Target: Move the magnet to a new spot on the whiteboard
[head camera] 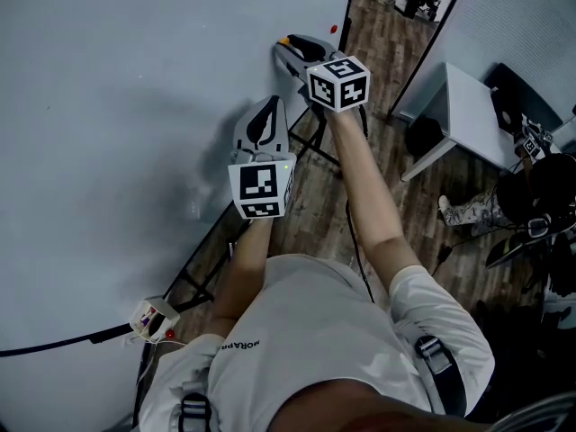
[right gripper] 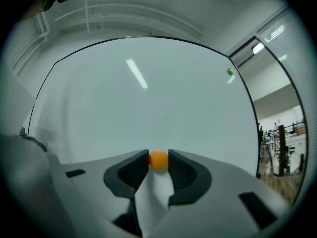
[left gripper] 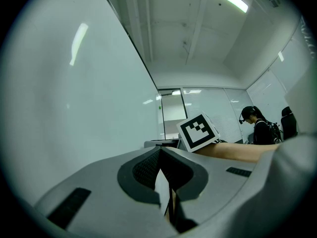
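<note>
Orange magnet (right gripper: 158, 159) held at the whiteboard (right gripper: 148, 93)
Right tool (head camera: 286, 43) grips it between its tips; left tool (left gripper: 159, 151), at its 7 o'clock in the head view, has jaws together, empty.

Your magnet (right gripper: 158, 159) glows orange against the pale grey-white whiteboard (right gripper: 148, 93). Your left gripper (left gripper: 161, 151) and right gripper (right gripper: 158, 156) are grey with black ribbed pads (right gripper: 130, 172), their cubes (head camera: 338, 83) black-and-white checked. The floor (head camera: 423, 214) shows brown wood grain.
</note>
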